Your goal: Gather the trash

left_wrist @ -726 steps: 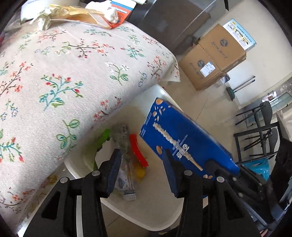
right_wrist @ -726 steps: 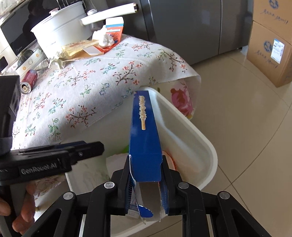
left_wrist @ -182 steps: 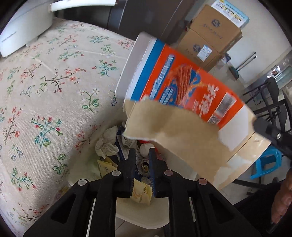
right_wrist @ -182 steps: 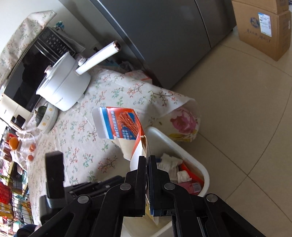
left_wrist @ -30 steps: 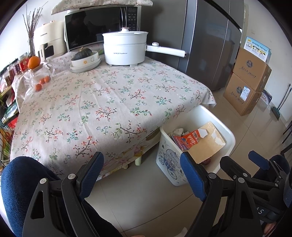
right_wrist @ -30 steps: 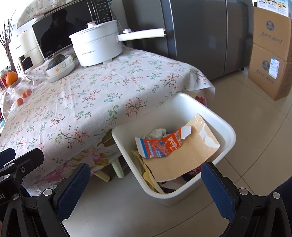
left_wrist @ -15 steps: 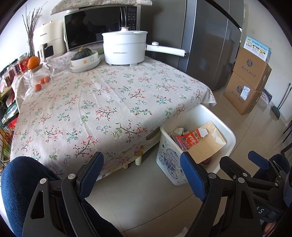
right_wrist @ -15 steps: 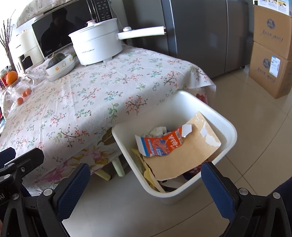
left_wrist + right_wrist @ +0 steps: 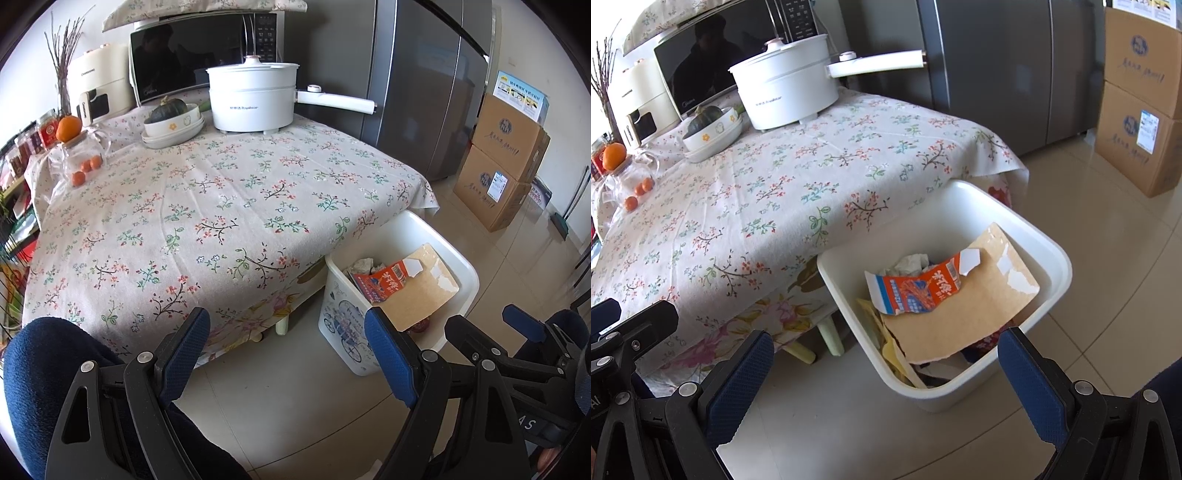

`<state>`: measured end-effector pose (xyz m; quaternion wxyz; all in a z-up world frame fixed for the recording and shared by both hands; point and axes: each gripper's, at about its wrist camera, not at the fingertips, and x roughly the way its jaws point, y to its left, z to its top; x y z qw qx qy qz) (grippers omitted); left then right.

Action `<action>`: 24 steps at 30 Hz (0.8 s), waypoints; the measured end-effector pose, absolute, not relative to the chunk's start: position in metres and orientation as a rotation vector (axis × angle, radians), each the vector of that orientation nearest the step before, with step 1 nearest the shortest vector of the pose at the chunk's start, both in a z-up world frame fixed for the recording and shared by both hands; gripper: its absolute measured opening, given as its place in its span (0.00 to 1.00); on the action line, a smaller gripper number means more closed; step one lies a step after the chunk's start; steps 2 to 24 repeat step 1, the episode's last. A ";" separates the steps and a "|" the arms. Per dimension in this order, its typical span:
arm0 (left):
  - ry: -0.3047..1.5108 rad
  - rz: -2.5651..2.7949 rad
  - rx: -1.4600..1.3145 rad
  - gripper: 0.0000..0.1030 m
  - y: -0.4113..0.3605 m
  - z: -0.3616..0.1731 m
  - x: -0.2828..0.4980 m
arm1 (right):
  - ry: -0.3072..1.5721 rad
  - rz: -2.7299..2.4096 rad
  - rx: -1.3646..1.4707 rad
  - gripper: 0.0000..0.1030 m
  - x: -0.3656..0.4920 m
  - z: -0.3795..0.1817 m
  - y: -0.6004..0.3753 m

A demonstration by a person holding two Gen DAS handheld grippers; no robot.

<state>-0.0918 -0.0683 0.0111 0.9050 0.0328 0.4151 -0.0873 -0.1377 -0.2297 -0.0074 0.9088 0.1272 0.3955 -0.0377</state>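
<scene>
A white trash bin [image 9: 463,266] [image 9: 1060,266] stands on the floor by the table's corner. In it lie a torn orange snack box [image 9: 384,282] [image 9: 919,288] with its brown cardboard flap [image 9: 964,314], crumpled tissue [image 9: 910,263] and other wrappers. My left gripper [image 9: 284,350] is open and empty, held back above the floor. My right gripper [image 9: 886,373] is open and empty, above the bin's near edge. It also shows in the left wrist view [image 9: 517,347].
The table has a floral cloth [image 9: 221,206] with a white electric pot [image 9: 251,98], a bowl with a squash [image 9: 171,123], a glass jar with oranges [image 9: 79,158] and a microwave [image 9: 199,62]. A grey fridge [image 9: 417,74] and cardboard boxes [image 9: 506,162] stand behind.
Almost nothing has changed over the last second. The right wrist view has shifted slightly closer to the bin. Both grippers stay open.
</scene>
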 end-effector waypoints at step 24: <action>0.859 -0.181 0.066 0.85 -0.068 0.011 -0.092 | 0.816 -0.078 0.263 0.98 -0.138 -0.007 -0.230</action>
